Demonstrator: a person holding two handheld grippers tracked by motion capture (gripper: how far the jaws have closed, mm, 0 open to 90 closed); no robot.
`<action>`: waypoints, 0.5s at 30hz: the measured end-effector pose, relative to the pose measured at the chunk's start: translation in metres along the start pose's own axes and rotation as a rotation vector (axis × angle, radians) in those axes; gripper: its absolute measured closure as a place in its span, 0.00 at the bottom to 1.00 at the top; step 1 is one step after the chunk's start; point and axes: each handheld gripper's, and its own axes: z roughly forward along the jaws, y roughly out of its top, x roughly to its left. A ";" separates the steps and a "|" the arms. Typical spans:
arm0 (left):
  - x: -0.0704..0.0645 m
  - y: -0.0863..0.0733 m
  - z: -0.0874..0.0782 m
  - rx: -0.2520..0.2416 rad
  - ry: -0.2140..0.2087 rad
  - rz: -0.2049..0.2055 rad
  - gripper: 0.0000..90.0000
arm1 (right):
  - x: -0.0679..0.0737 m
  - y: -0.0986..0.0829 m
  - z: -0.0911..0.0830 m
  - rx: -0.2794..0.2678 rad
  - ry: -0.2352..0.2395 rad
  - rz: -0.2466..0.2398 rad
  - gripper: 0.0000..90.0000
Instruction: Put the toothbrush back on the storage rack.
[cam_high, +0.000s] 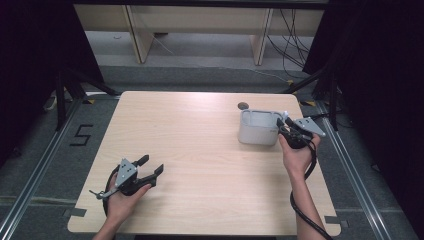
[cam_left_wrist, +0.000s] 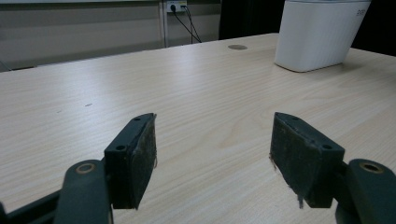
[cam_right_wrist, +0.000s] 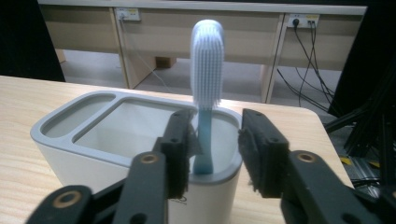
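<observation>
Right gripper (cam_right_wrist: 215, 149) jaws apart, flanking toothbrush (cam_right_wrist: 207, 79) stem in holder (cam_right_wrist: 93, 140) | left gripper (cam_left_wrist: 212, 158) spread, idle | toothbrush likely light, stiff, slippery: pinch handle below bristles.

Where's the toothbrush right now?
In the right gripper view the toothbrush stands upright, bristles up, in the white holder, between the right tongs, whose jaws stand apart.

One table (cam_high: 200, 150), one white holder (cam_high: 257, 134) with two compartments, one toothbrush (cam_right_wrist: 207, 70), two grippers.
</observation>
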 end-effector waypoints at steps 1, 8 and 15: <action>0.000 0.000 0.000 0.000 0.000 -0.001 0.34 | 0.001 0.000 -0.001 0.004 0.003 0.021 0.66; 0.000 0.000 0.000 -0.001 -0.001 -0.002 0.34 | 0.002 -0.002 -0.006 0.014 0.006 0.021 0.57; 0.000 0.000 0.000 0.000 -0.001 -0.004 0.34 | 0.002 -0.007 -0.013 0.022 0.011 0.005 0.54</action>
